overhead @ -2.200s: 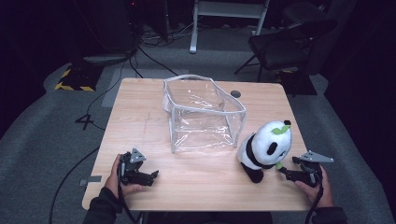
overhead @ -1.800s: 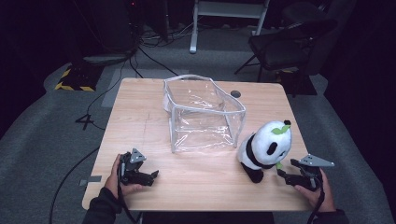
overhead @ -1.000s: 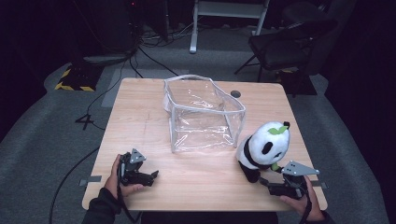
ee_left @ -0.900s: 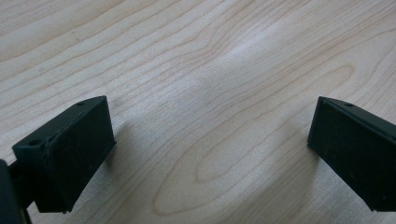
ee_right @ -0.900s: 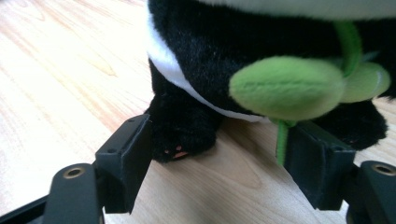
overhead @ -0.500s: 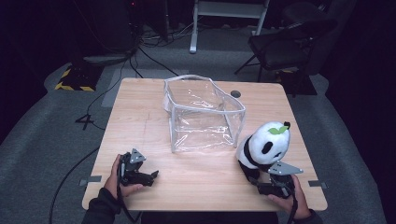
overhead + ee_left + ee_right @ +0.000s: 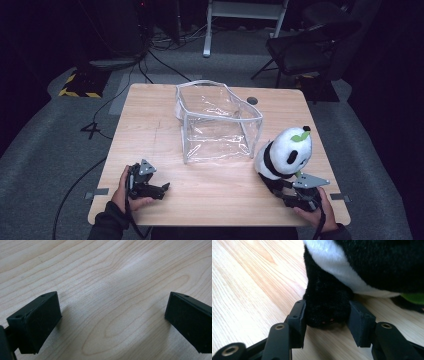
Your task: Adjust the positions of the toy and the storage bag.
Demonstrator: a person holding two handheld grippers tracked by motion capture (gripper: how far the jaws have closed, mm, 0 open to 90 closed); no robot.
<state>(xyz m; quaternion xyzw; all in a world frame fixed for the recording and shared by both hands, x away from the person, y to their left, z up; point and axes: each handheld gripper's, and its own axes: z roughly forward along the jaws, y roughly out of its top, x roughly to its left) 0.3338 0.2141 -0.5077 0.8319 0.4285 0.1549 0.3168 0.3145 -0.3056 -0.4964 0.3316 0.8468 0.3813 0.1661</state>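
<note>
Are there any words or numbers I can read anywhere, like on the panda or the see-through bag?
"4": a marking on the grey floor, left of the table.
Panda: no words on it.
Clear bag: no readable label.

Light wooden counter carrying a clear plastic bag at mid-top and a plush panda near right edge.
</note>
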